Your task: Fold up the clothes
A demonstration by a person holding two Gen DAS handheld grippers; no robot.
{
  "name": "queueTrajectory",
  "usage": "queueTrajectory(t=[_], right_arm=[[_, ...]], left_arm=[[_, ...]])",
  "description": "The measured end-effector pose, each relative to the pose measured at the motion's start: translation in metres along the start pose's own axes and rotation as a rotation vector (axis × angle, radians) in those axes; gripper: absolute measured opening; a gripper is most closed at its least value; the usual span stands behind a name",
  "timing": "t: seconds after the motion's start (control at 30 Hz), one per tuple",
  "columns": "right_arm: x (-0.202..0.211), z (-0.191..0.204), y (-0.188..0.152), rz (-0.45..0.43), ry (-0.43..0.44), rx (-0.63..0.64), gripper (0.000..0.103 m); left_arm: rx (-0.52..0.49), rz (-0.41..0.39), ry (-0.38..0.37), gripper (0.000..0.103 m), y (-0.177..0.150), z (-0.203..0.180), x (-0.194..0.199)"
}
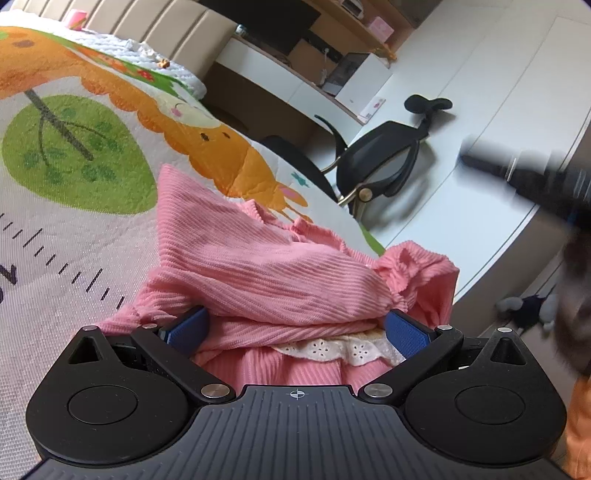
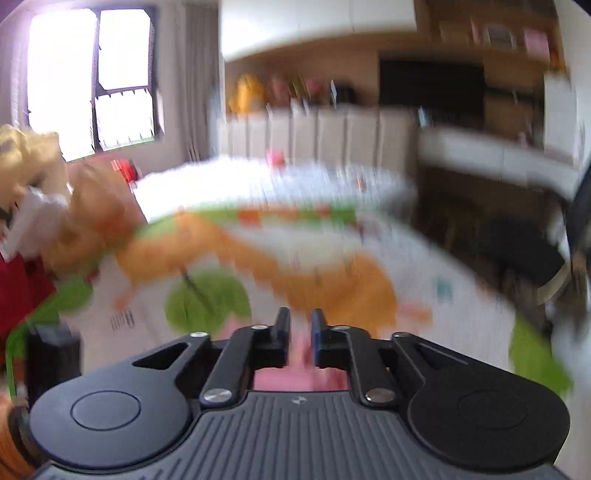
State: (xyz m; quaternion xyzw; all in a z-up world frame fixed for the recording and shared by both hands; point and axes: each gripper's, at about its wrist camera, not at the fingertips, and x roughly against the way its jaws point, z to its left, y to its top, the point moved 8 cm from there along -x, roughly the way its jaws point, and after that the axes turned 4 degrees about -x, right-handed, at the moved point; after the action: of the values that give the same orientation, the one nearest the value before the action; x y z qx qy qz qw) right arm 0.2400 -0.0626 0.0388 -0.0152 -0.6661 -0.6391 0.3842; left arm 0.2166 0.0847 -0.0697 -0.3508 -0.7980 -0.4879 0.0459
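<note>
A pink ribbed garment (image 1: 258, 266) with a white lace trim (image 1: 332, 349) lies bunched on the cartoon-print play mat (image 1: 74, 221). My left gripper (image 1: 295, 328) is open, its blue pads (image 1: 186, 330) wide apart on either side of the bunched cloth, which fills the gap between them. In the blurred right wrist view, my right gripper (image 2: 300, 334) has its jaws close together with pink cloth (image 2: 301, 373) showing between and behind them. The right gripper also shows as a dark blur (image 1: 535, 181) at the right of the left wrist view.
The mat (image 2: 332, 280) covers a bed with a white blanket (image 1: 129, 51) and beige headboard (image 1: 166, 22) at the far end. A black office chair (image 1: 388, 162), white desk (image 1: 295, 85) and cabinets stand to the right. Stuffed toys (image 2: 44, 206) sit at the left.
</note>
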Motion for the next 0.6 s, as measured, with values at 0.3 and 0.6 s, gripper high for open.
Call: queueTrajectory(t=[0.3, 0.6], right_arm=[[-0.031, -0.081, -0.091, 0.100, 0.007, -0.448, 0.033], [-0.035, -0.104, -0.058, -0.024, -0.117, -0.381, 0.004]], left_arm=[[0.016, -0.012, -0.003, 0.103, 0.001, 0.000, 0.000], [-0.106, -0.050, 0.004, 0.103, 0.019, -0.040, 0.017]])
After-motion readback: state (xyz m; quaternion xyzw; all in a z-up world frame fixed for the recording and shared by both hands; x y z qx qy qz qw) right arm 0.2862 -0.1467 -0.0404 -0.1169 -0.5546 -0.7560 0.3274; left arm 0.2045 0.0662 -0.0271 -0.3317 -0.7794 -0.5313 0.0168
